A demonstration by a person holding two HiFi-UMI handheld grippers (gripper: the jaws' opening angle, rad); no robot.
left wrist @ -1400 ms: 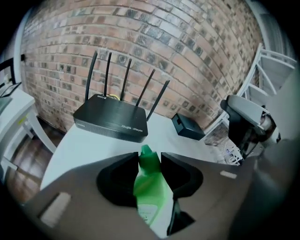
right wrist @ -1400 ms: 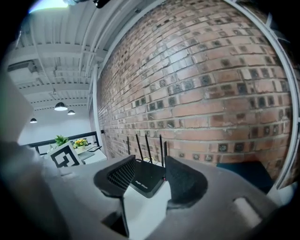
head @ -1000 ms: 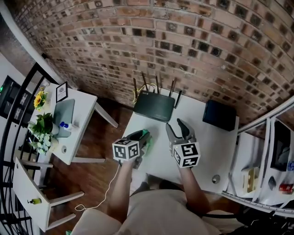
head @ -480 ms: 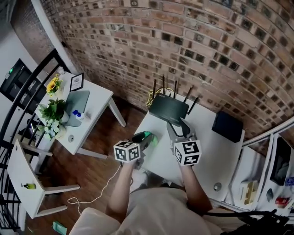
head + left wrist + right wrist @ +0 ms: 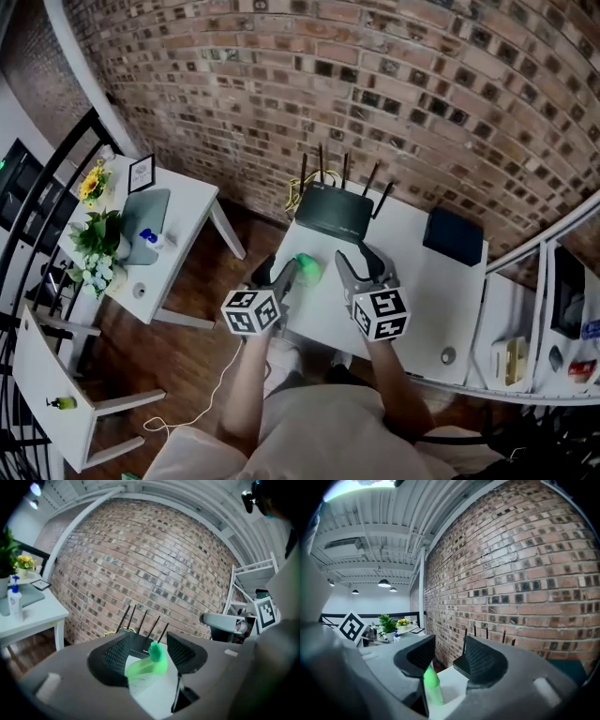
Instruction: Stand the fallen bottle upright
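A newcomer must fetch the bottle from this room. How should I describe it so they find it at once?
Go to the white table against the brick wall, the one bearing the black router with antennas. The bottle stands in front of the router, towards the table's left edge in the head view. It is the only bright green thing there; the router behind it is black.

Left gripper (image 5: 147,651): points forward, tipped slightly below level; jaws have just been opening and stand apart, with the green bottle (image 5: 149,660) in the gap and the pads not pressing on it.
Right gripper (image 5: 449,656): level with the left one and close beside it, aimed the same way; jaws drawn in close, nothing between them.
Marker cubes: left cube (image 5: 250,312) and right cube (image 5: 380,313) face up.
Forearms: left forearm (image 5: 246,375) and right forearm (image 5: 389,384) are bare and reach forward from the torso.
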